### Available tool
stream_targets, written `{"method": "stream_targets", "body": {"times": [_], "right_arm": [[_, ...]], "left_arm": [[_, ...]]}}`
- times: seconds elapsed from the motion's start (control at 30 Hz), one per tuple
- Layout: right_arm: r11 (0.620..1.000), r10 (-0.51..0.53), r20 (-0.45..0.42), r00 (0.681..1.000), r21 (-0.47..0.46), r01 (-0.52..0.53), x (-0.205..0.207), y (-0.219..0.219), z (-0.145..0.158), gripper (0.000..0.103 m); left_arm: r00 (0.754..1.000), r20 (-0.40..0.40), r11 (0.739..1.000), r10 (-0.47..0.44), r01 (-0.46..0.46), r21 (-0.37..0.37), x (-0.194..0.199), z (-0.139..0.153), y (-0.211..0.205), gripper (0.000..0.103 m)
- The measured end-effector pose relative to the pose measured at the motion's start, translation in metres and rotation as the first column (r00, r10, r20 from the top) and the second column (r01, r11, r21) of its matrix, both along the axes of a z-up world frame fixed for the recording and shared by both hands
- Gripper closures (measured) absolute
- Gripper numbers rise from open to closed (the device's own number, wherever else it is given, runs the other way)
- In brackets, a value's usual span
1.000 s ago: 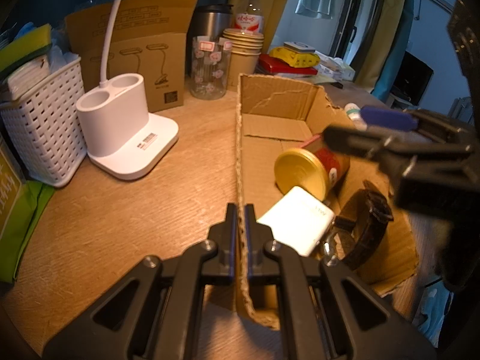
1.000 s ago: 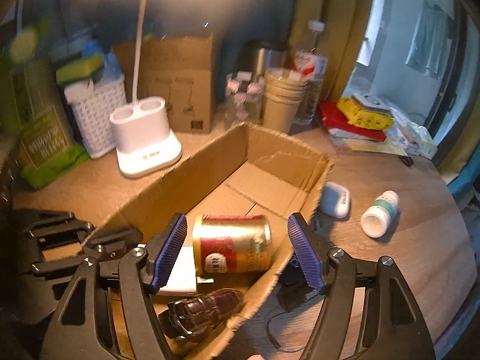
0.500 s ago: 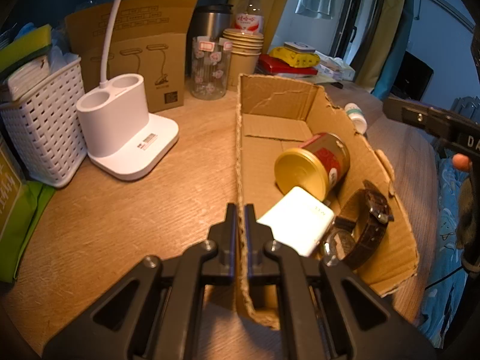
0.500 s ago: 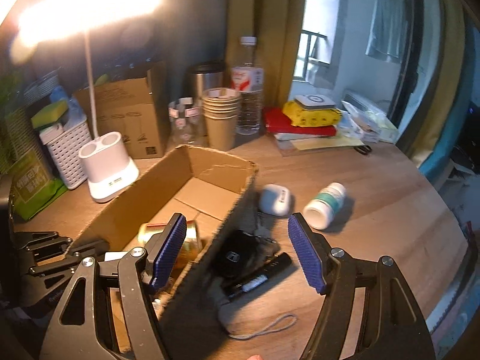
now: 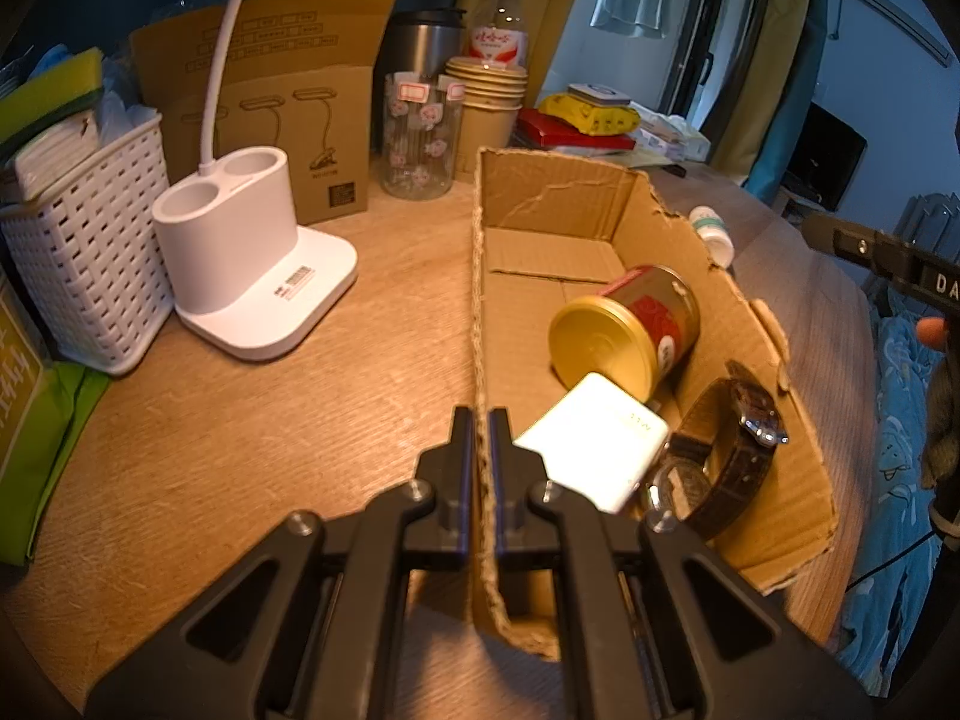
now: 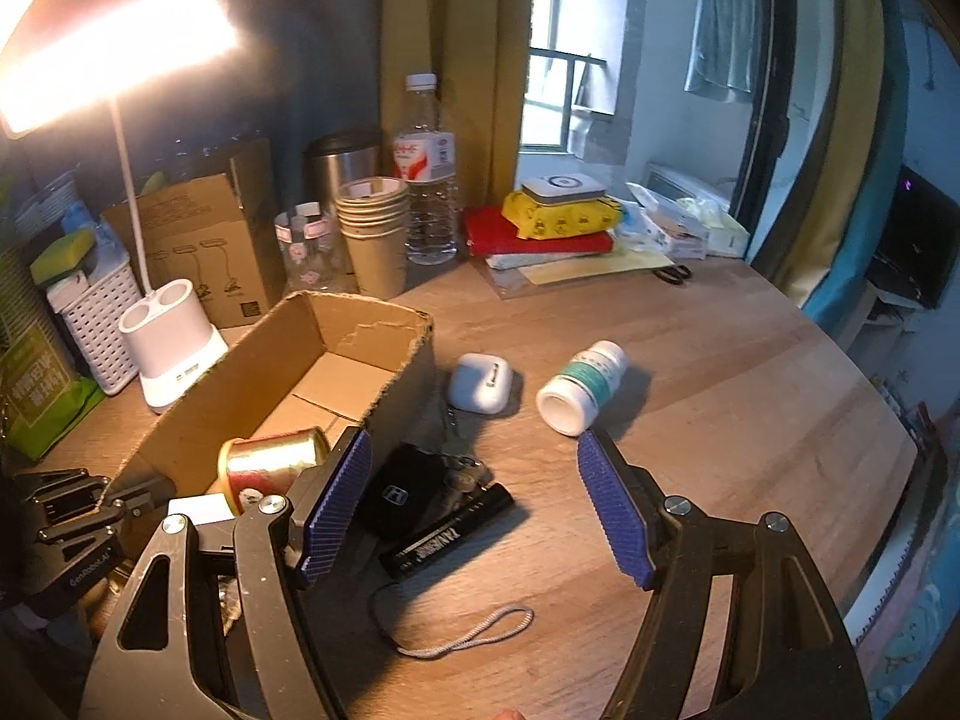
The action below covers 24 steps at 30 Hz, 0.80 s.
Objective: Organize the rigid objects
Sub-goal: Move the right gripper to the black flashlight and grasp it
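Vs 1 s ago: right gripper (image 6: 474, 504) had pulled out of the cardboard box (image 5: 600, 198) and off to its right; it hung over the bare worktop (image 6: 750, 420), fingers spread wide, holding nothing. A second back it straddled the gold can inside the box. Left gripper (image 5: 482, 480) hadn't moved: pinched shut on the box's left wall near the front corner, one finger either side of the cardboard.

Left to right, left wrist view: white basket (image 5: 90, 252), white lamp base (image 5: 252, 276), then the box. In the box: gold can (image 5: 624, 330) lying on its side, lid toward the camera; white charger block (image 5: 594, 450) just in front, appearing to touch it; brown-strap watch (image 5: 720, 462) at the right, by the box's right wall. Contents unchanged.

Only the right wrist view showed the stuff outside the box, on the worktop to its right: black key fob (image 6: 399, 495) against the box wall, black flashlight (image 6: 447, 534) with grey lanyard just beside it, white earbud case (image 6: 480, 384) further back, white pill bottle (image 6: 582, 387) on its side, right of that. Left view caught only the bottle, past the box's right wall. The watch was hidden from the right view.
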State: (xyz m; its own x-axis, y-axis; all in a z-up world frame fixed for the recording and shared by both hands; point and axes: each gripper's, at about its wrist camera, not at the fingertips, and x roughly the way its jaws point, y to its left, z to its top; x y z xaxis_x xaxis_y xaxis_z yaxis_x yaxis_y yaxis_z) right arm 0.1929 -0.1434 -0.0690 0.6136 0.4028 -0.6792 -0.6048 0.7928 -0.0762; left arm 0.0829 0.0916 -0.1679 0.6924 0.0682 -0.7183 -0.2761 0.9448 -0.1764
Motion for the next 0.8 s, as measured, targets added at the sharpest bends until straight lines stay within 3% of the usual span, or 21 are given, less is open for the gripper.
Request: {"method": "stream_targets", "body": {"times": [0.8], "right_arm": [[0.999, -0.018, -0.138, 0.99, -0.054, 0.01, 0.01, 0.006, -0.059, 0.029]], "left_arm": [[1.0, 0.0, 1.0, 0.0, 0.0, 0.0, 0.0, 0.0, 0.0, 0.099]]}}
